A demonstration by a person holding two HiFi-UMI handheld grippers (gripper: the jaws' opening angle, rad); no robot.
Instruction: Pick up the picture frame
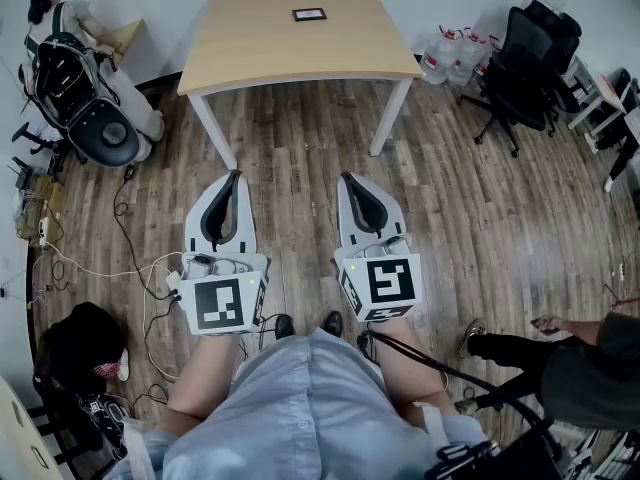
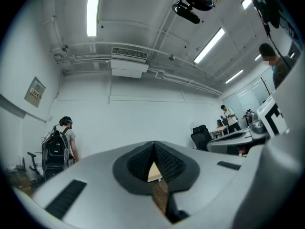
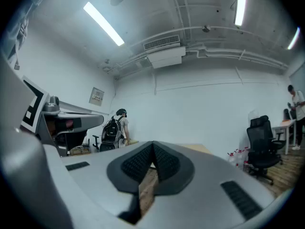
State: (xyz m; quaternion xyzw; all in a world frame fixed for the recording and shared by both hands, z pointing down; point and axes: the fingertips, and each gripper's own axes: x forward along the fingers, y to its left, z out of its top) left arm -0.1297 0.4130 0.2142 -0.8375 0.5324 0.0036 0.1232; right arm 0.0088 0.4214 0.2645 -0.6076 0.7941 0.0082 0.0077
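Observation:
A small dark picture frame (image 1: 309,14) lies flat near the far edge of a light wooden table (image 1: 250,58), in the head view only. Both grippers hang over the wooden floor, well short of the table and pointing toward it. My left gripper (image 1: 234,175) has its jaws closed together with nothing between them, and my right gripper (image 1: 348,177) is shut and empty too. In the left gripper view the black pads (image 2: 138,163) meet at the tip, with a sliver of table showing through the gap below. The right gripper view shows its pads (image 3: 167,163) touching as well.
A person with a backpack (image 1: 70,68) stands at the far left beside a low desk. A black office chair (image 1: 525,63) and water bottles (image 1: 450,53) sit right of the table. Cables (image 1: 130,268) trail over the floor at left; another person's legs (image 1: 540,353) are at the right.

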